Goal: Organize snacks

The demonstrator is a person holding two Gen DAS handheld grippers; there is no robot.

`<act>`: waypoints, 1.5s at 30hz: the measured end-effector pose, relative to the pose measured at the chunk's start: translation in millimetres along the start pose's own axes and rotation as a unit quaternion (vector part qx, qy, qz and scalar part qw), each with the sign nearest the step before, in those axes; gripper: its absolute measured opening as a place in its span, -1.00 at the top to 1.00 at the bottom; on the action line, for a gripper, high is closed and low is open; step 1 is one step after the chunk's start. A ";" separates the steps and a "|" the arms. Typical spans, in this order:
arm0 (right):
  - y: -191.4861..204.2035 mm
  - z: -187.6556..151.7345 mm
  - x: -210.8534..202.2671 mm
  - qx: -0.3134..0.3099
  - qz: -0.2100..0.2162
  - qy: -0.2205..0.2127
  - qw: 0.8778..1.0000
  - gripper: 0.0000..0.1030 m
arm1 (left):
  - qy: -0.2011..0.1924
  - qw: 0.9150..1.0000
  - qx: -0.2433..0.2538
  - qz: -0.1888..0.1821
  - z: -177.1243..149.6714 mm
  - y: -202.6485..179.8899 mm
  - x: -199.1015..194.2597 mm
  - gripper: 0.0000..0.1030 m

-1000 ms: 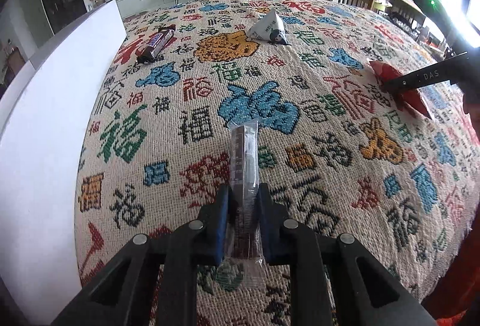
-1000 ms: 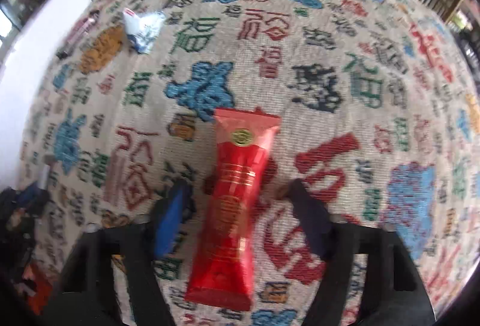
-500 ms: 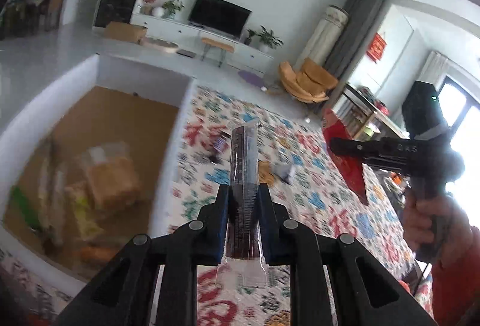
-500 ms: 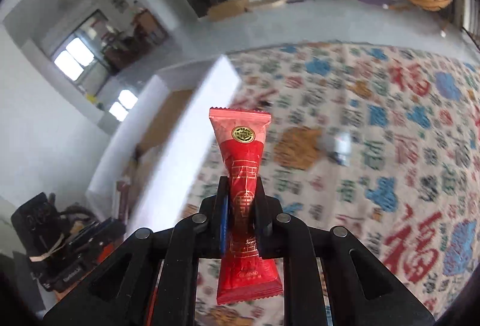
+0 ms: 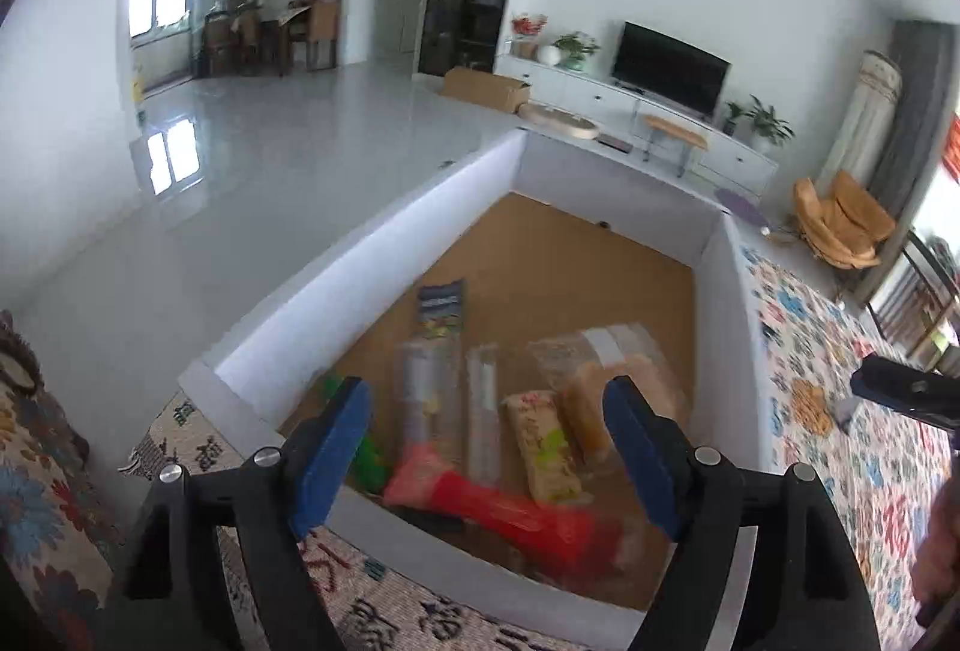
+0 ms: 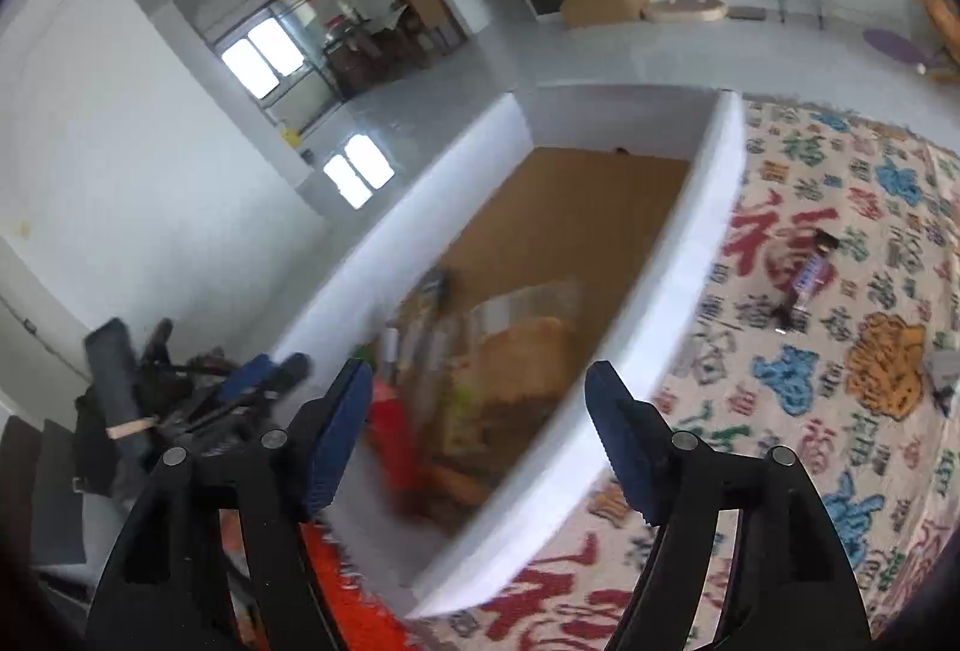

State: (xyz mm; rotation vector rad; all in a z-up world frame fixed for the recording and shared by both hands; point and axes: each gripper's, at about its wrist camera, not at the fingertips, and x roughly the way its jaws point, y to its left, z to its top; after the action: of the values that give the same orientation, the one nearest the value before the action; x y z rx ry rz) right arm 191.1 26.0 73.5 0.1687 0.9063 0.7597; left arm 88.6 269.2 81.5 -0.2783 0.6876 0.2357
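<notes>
A white box [image 5: 726, 291] with a brown floor holds several snacks. My left gripper [image 5: 486, 447] is open and empty above its near end. Under it lie a red packet [image 5: 510, 510], blurred, a clear-wrapped dark bar [image 5: 483, 423], a bread pack [image 5: 606, 381] and other packets. My right gripper [image 6: 474, 432] is open and empty over the box's right wall [image 6: 672, 303]; the red packet [image 6: 396, 447] shows blurred below it. Its tip shows in the left wrist view [image 5: 900, 390]. On the patterned cloth [image 6: 840, 351] lie a chocolate bar [image 6: 807, 285] and a grey packet [image 6: 945, 369].
The box stands at the left edge of the cloth-covered table. Beyond are a white tiled floor, a TV cabinet [image 5: 636, 102] and an orange chair [image 5: 840, 225]. The left gripper and hand show at the left in the right wrist view [image 6: 180, 393].
Both grippers have opened over the box. The dark bar and the red packet have left the jaws and now lie in the box.
</notes>
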 end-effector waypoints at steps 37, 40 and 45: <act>-275.9 -184.6 -146.1 0.088 -0.359 -0.034 0.928 -0.68 | 0.126 0.959 0.229 -0.107 -139.1 -262.1 123.1 -1.00; -276.0 -184.5 -145.9 0.088 -0.360 -0.033 0.928 -0.68 | 0.126 0.959 0.229 -0.107 -138.9 -262.1 123.0 -1.00; -275.8 -184.4 -145.6 0.088 -0.360 -0.033 0.928 -0.68 | 0.126 0.959 0.229 -0.107 -140.2 -261.7 123.6 -1.00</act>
State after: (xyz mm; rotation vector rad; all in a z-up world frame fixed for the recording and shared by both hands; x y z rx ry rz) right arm 139.7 -303.8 -67.3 0.0098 0.8854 -0.0111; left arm 178.1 -6.9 -57.0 0.0658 0.9347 -0.1725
